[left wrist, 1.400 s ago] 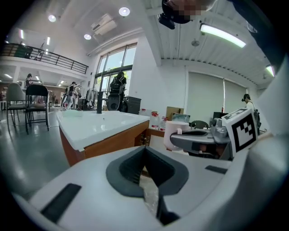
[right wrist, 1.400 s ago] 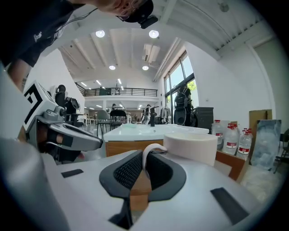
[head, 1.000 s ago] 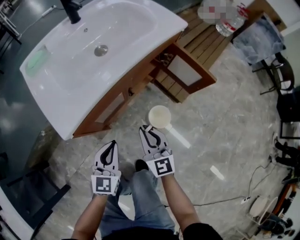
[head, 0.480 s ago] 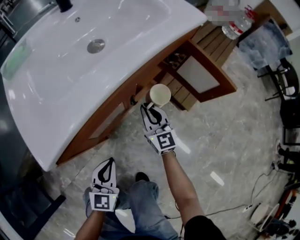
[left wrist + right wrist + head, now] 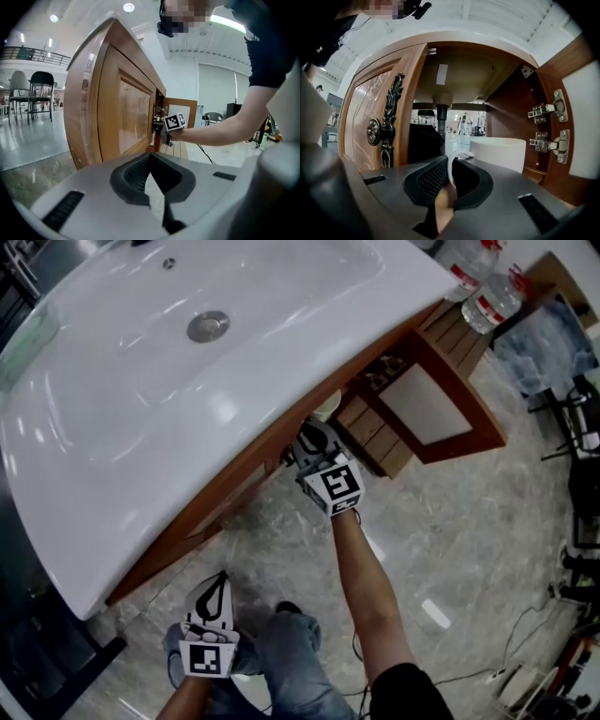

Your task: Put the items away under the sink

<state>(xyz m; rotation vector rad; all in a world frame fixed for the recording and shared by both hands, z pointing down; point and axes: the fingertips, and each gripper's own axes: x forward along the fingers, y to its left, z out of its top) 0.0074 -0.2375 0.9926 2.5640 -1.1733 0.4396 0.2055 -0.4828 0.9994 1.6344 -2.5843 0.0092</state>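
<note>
From above, the sink (image 5: 141,381) edge hid most of the mug (image 5: 497,152); right gripper (image 5: 314,433) clamped its handle, left gripper (image 5: 150,161) sat closed, empty.

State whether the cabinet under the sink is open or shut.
Open: one door stands swung outward, and the right gripper view looks past its hinges to the drain pipe inside.

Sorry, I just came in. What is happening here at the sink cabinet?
A person is putting things away under the sink. The right hand-held gripper is shut on the handle of a white mug and holds it at the mouth of the cabinet, whose door stands open. The left hand-held gripper hangs low by the person's leg, shut and empty.
</note>
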